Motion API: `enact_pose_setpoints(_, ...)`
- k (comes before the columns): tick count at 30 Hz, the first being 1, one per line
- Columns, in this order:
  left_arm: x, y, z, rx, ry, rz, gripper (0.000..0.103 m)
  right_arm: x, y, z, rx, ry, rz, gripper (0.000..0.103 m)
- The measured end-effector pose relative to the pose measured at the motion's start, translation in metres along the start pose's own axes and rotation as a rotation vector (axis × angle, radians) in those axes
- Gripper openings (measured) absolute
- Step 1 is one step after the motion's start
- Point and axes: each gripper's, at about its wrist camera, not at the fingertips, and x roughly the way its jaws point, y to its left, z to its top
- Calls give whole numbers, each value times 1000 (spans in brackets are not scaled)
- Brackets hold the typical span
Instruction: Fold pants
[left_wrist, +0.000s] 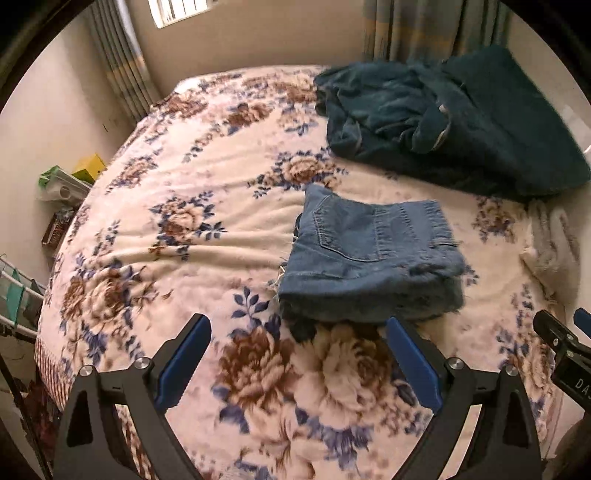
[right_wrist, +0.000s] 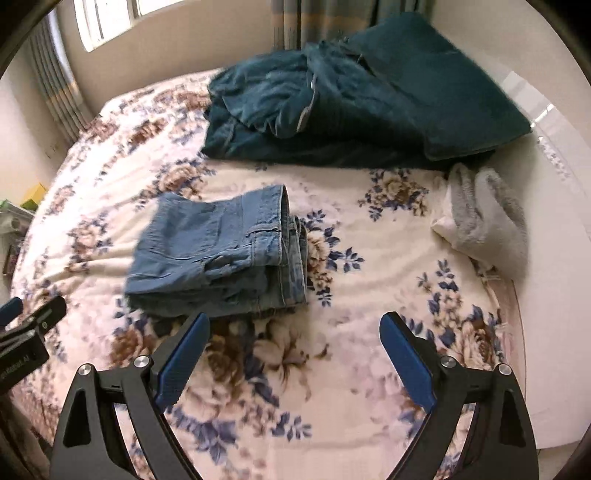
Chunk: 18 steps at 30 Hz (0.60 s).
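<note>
In your left camera, the only writing is white letters, "DA", on the black body of your right gripper (left_wrist: 565, 343) at the right edge. The rest of the word is cut off. Your left gripper (left_wrist: 297, 330) is spread wide and holds nothing. Its blue fingers (left_wrist: 184, 360) hang over the flowery blanket (left_wrist: 184, 229). The folded jeans (left_wrist: 369, 258) lie on the blanket just past the fingertips, a back pocket facing up. Their near edge is blurry. Behind them is a pile of dark teal clothes (left_wrist: 454, 122), too crumpled to tell what each piece is. Some boxes (left_wrist: 88, 168) sit beside the bed at the left, too small to make out.

In your right camera, your left gripper (right_wrist: 29, 325) pokes in at the left edge. It has small white writing, too blurry to read. Your right gripper (right_wrist: 295, 328) is wide apart and empty too, above the blanket (right_wrist: 369, 295). The folded jeans (right_wrist: 218, 254) lie just past its left finger, not touching. A gray fuzzy cloth (right_wrist: 484, 229) lies to the right, near the teal pile (right_wrist: 369, 99).
</note>
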Motion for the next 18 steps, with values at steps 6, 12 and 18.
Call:
enact_pose_setpoints(6,-93,-1,-37,-10,-69,13,97,-111,-15,-34,-31,-89,12,95)
enact_pose_setpoints(12,-190,-4,-74,-11,-148,19,97,-220,-31,-78,-56,-150,21,95)
enact_pose_setpoints(18,-276,7,-104,-26,-211,-23,97,-325,-38,-112,-62,-225,33,95)
